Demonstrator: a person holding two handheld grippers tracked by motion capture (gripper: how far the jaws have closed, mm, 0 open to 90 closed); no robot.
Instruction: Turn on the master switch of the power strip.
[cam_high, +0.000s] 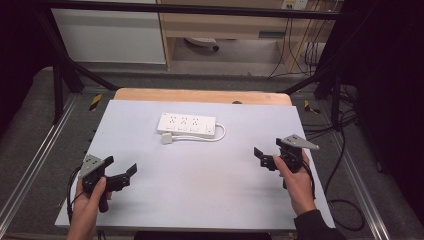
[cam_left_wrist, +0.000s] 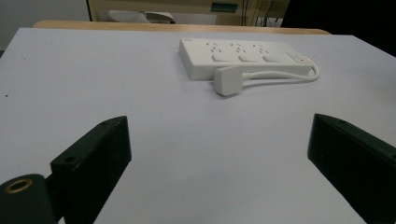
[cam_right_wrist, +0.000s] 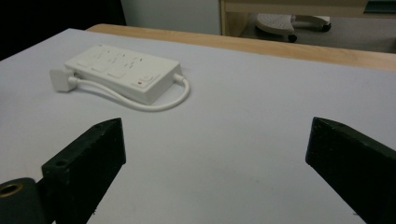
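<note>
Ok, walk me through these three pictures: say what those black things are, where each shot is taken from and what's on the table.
No robot here: a person holds a hand-held gripper in each hand. The high view looks down from above the person's side, so the left gripper is at the lower left and the right gripper at the right. The other two pictures come from cameras riding on the grippers; the black blocks at their bottom corners are each gripper's own two jaws, standing wide apart. Both grippers are open and hold nothing. On the grey table lies a white power strip, its short cable looped round to its plug, which rests unplugged beside the strip.
</note>
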